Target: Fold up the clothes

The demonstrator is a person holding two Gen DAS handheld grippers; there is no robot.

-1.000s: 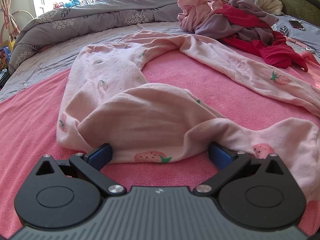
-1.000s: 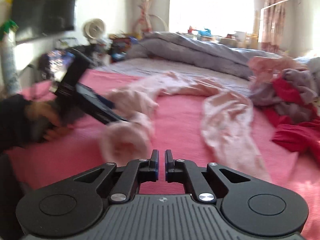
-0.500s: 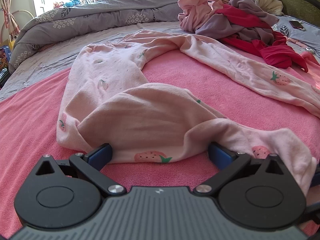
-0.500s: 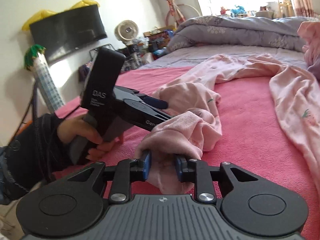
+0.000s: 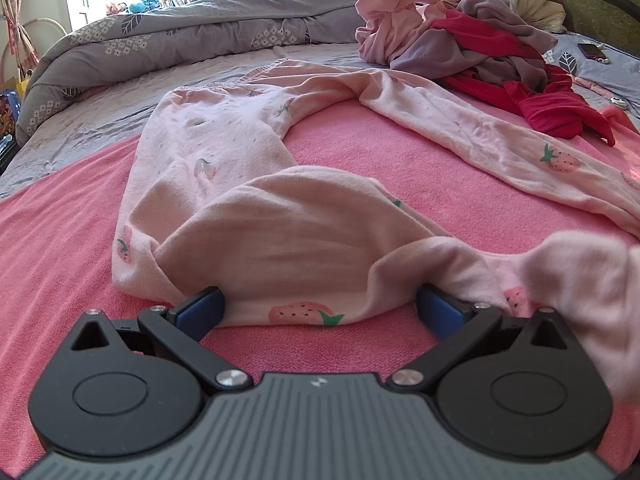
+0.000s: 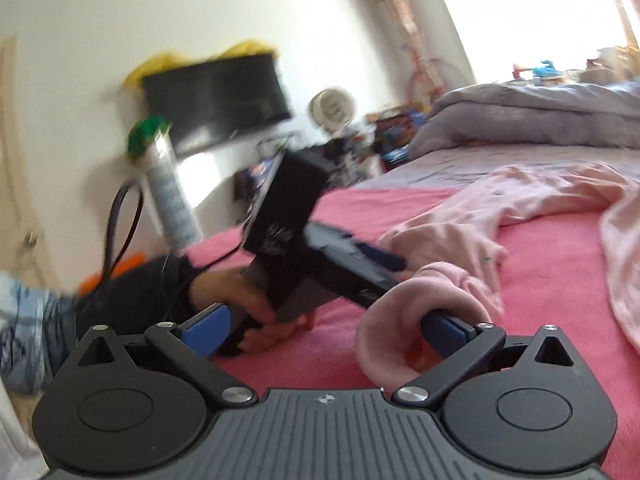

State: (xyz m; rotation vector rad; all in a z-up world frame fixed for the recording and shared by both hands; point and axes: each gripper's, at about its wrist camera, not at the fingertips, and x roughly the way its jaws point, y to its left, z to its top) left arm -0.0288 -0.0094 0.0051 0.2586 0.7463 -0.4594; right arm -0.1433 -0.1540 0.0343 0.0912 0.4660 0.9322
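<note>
Pink strawberry-print trousers (image 5: pixel 224 148) lie spread on a pink blanket (image 5: pixel 400 168). My left gripper (image 5: pixel 320 310) stands wide open at the near leg's hem, and the cloth rests against both blue fingertips (image 5: pixel 200 308). In the right wrist view a hand (image 6: pixel 240 300) holds the left gripper (image 6: pixel 384 260), which points into the bunched leg. My right gripper (image 6: pixel 324 330) is beside it with its jaws opening wide. A rolled pink cuff (image 6: pixel 400 312) loops around its right finger (image 6: pixel 440 332) only. Its left finger is bare.
A heap of pink, mauve and red clothes (image 5: pixel 480 32) sits at the far right of the bed, with a phone (image 5: pixel 592 50) behind it. A grey quilt (image 5: pixel 180 36) is bunched along the far side. A fan (image 6: pixel 332 110) and clutter stand beyond the bed's edge.
My right gripper swung left toward the left gripper, closed around the pink cuff, then spread wide with the cuff on one finger. The left gripper stayed put.
</note>
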